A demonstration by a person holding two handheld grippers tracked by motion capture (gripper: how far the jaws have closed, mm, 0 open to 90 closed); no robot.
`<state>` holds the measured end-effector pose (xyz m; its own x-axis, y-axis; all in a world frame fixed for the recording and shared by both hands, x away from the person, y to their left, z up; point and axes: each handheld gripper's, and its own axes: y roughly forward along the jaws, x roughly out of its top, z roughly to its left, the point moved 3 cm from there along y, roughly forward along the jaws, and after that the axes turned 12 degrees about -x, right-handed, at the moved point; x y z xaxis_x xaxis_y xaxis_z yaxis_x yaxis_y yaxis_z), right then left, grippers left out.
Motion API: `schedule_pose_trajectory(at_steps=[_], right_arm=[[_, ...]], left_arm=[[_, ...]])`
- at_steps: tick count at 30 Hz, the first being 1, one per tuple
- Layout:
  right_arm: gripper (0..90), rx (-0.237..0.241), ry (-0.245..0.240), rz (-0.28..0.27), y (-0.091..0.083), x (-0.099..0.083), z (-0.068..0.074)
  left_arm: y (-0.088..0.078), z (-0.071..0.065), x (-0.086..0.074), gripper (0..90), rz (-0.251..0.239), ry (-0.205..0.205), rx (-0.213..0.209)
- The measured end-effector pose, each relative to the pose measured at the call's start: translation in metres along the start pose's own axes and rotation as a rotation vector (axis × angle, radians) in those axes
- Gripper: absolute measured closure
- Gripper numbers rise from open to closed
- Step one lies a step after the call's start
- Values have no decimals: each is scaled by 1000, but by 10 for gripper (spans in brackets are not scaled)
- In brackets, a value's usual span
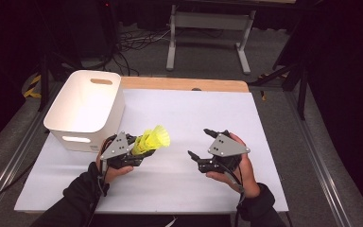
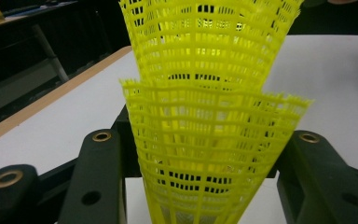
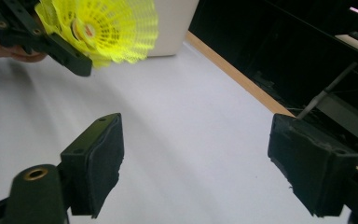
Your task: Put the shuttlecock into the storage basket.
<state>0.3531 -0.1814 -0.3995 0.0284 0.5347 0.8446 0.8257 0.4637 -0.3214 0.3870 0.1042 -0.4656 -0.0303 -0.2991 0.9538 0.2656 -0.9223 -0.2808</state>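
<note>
Gripping yellow shuttlecocks (image 1: 152,140) | left gripper (image 1: 139,152) | corks hidden | right gripper (image 1: 201,144) agape

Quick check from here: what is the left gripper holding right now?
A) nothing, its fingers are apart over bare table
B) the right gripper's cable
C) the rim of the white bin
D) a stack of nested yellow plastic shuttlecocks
D: the left gripper is closed on the nested yellow shuttlecocks, whose mesh skirts sit between its fingers.

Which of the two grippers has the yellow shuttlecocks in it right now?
The left gripper: its jaws are closed on the nested yellow shuttlecocks. The right gripper stands open over the table, nothing between its jaws.
</note>
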Motion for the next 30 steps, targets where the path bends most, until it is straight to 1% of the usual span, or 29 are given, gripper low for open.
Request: schedule_pose_trajectory(at_steps=[3, 5, 6, 8, 10, 12, 13, 15, 17, 19, 22, 24, 26, 30], right_arm=[[189, -3, 14, -2, 0, -9, -1], [190, -4, 14, -6, 0, -12, -1], [190, -9, 16, -3, 0, -20, -1], [190, -21, 23, -7, -1, -27, -1], [190, -22, 29, -4, -2, -29, -2], [188, -27, 47, 13, -2, -39, -3], [188, -34, 56, 24, -2, -47, -3], [188, -33, 61, 26, -2, -50, -3], [182, -33, 79, 37, -2, -58, -4], [176, -37, 83, 40, -5, -66, -5], [174, -60, 100, 38, -6, -73, -7], [173, -57, 103, 32, -6, -76, -7], [172, -65, 95, 35, -7, -79, -7], [172, -70, 108, 27, -7, -80, -7]], left_arm=[[-3, 1, 1, 512, -5, 9, 8], [-4, 1, 2, 513, -8, 6, 10], [-7, 1, 3, 514, -13, 9, 15], [-9, 1, 4, 514, -17, 8, 19], [-10, 1, 4, 514, -20, 7, 20], [-13, 1, 5, 513, -22, 15, 25], [-15, 1, 6, 514, -27, 12, 27], [-16, 1, 7, 514, -30, 12, 28], [-19, 1, 7, 514, -29, 14, 33], [-23, 1, 8, 514, -38, 13, 42], [-28, 2, 9, 514, -45, 13, 52], [-30, 3, 10, 516, -50, 14, 55], [-34, 3, 11, 516, -54, 16, 65], [-36, 3, 13, 517, -62, 17, 70]])
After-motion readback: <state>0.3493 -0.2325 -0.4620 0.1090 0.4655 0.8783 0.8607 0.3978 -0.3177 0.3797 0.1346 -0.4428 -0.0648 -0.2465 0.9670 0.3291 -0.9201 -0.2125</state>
